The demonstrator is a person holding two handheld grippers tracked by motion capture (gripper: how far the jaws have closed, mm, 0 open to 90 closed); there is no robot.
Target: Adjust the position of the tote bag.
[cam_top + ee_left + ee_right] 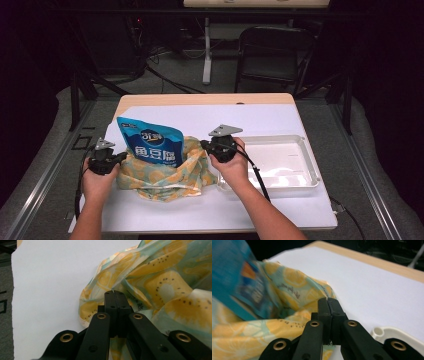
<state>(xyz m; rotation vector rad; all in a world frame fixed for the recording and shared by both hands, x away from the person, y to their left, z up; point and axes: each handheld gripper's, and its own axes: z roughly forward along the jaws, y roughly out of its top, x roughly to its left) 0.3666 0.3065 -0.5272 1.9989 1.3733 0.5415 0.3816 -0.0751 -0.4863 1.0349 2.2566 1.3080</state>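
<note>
A yellow and green lemon-print cloth bag [160, 176] lies at the left middle of the white-covered table. A blue snack packet [150, 141] stands upright in its mouth. My left gripper [119, 158] is at the bag's left side. In the left gripper view its jaws [113, 291] are pressed together with a fold of the cloth bag [162, 285] pinched at their tips. My right gripper [204, 144] is at the bag's right rim. In the right gripper view, the right gripper [327, 299] is shut on the edge of the cloth bag [292, 287], with the blurred blue packet [234, 282] behind at the left.
A shallow clear plastic tray [306, 161] sits on the right of the table, just beyond my right hand; its corner [387, 333] is close under the right gripper. A white sheet [250, 120] covers the wooden tabletop. A black chair [272, 55] stands behind the table.
</note>
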